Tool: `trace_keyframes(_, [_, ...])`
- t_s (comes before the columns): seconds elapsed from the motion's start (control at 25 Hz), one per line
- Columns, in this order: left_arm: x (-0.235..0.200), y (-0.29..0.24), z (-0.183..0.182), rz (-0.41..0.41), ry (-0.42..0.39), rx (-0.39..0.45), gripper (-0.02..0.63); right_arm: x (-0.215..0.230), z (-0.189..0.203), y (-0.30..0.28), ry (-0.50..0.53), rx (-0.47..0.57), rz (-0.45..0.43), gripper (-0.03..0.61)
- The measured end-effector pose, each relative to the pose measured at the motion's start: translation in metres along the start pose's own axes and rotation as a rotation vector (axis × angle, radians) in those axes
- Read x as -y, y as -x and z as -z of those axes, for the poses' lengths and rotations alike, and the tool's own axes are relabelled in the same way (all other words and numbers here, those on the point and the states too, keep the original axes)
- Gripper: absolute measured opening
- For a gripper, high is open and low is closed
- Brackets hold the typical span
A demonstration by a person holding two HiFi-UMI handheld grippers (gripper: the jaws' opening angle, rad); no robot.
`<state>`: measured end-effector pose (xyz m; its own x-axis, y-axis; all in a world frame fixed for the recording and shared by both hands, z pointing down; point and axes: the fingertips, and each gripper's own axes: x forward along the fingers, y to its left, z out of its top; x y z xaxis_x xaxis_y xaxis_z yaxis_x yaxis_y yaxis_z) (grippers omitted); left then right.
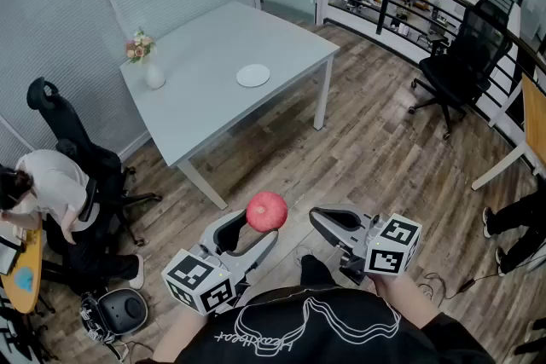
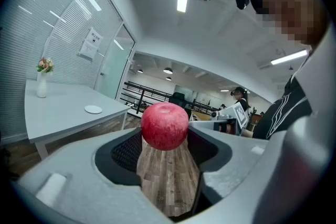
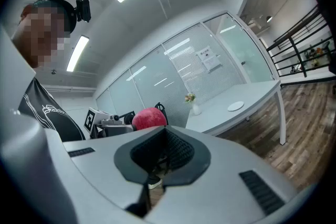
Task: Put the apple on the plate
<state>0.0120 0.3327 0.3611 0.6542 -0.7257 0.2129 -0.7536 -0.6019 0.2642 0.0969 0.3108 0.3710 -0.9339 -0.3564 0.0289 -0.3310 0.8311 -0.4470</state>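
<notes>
My left gripper (image 1: 254, 233) pinches the apple (image 1: 267, 210) at its jaw tips, out over the wood floor (image 1: 367, 158). My right gripper (image 1: 328, 222) has its jaws pressed together with nothing in them. The plate (image 1: 253, 76) sits on the grey table (image 1: 205, 47), well apart from the apple.

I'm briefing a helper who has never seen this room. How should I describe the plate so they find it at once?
Find the long pale grey table beside the blinds. In the head view only two things sit on it: a white flower vase at its left end, and the plate farther right. The plate is the flat white disc; the vase stands upright.
</notes>
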Motion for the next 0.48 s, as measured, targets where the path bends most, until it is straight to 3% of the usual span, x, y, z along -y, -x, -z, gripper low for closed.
trace_keyframes(0.48, [-0.026,-0.056,-0.01,0.0,0.04,-0.005,0.276,0.056,-0.022,-0.004,-0.068,0.018,-0.026,0.008])
